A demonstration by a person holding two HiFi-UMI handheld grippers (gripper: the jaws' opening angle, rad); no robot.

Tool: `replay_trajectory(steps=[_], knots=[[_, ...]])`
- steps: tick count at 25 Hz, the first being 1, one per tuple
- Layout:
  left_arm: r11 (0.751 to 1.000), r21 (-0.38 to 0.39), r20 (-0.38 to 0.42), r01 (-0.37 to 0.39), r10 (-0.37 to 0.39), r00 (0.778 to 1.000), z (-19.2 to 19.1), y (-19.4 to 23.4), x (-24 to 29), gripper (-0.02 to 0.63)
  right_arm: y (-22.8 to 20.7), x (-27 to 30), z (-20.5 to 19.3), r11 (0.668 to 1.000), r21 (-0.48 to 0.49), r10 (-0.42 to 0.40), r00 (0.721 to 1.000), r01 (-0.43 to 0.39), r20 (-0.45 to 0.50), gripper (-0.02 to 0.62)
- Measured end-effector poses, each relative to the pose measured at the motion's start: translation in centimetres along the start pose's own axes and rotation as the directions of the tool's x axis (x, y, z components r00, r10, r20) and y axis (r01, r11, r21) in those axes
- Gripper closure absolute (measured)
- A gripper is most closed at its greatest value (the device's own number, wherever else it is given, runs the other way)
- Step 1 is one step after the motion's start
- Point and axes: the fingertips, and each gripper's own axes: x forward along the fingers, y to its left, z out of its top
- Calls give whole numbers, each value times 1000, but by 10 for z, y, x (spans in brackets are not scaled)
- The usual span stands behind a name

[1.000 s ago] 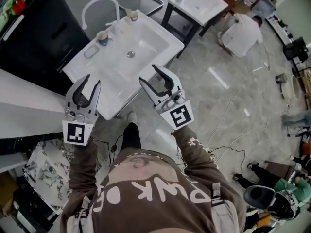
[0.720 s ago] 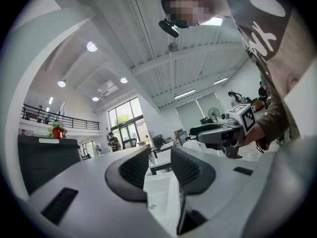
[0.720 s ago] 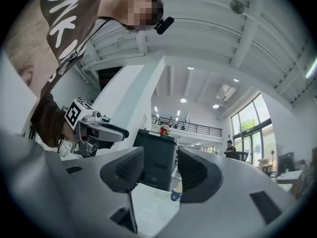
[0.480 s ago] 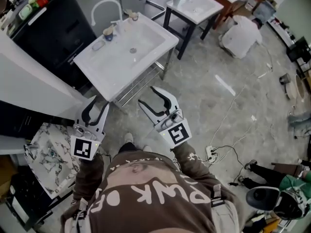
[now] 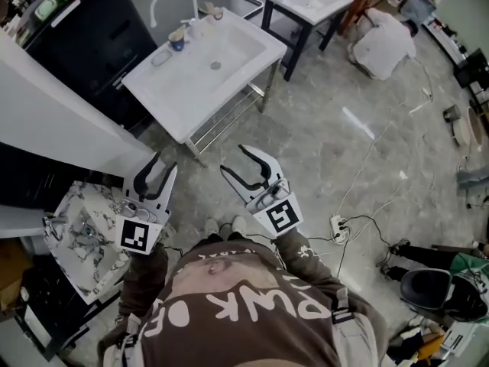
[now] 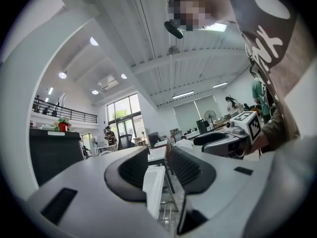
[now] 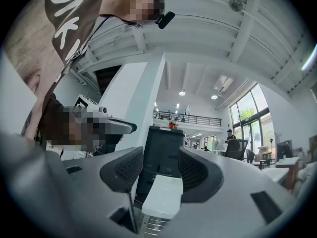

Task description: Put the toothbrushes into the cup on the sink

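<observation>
Both tools are empty — the left gripper (image 5: pixel 163 167) with jaws opening, the right gripper (image 5: pixel 231 157) spread wide — and the cup (image 5: pixel 177 40) stands well apart on the far left edge of the sink (image 5: pixel 195 98), so the person should probably step closer first, the toothbrushes being too small to spot.

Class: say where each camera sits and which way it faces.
Head view: on the head, steeply down onto sink, floor; shows torso, left tongs, right tongs.
Left gripper view: on the left tongs, opening, nothing between; faces sink; shows torso, right tongs.
Right gripper view: on the right tongs, open, empty; faces sink, black cabinet; shows torso.
Shared: all three show the sink.
</observation>
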Motion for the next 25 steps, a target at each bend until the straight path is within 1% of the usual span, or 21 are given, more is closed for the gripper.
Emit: replay_trajectory(steps=[3, 7, 15, 25], knots=[[1000, -13, 22, 1, -1, 1000, 0, 7, -8, 471, 11, 4, 0, 1000, -8, -3, 1000, 3, -13, 383], [1000, -18, 38, 14, -13, 999, 0, 15, -16, 471, 19, 12, 0, 999, -48, -11, 999, 9, -43, 393], [1000, -20, 80, 11, -10, 997, 4, 33, -30, 471, 31, 27, 16, 997, -71, -32, 999, 30, -23, 394], [1000, -18, 103, 3, -1, 995, 9, 44, -32, 471, 32, 32, 23, 995, -96, -45, 999, 43, -22, 396]])
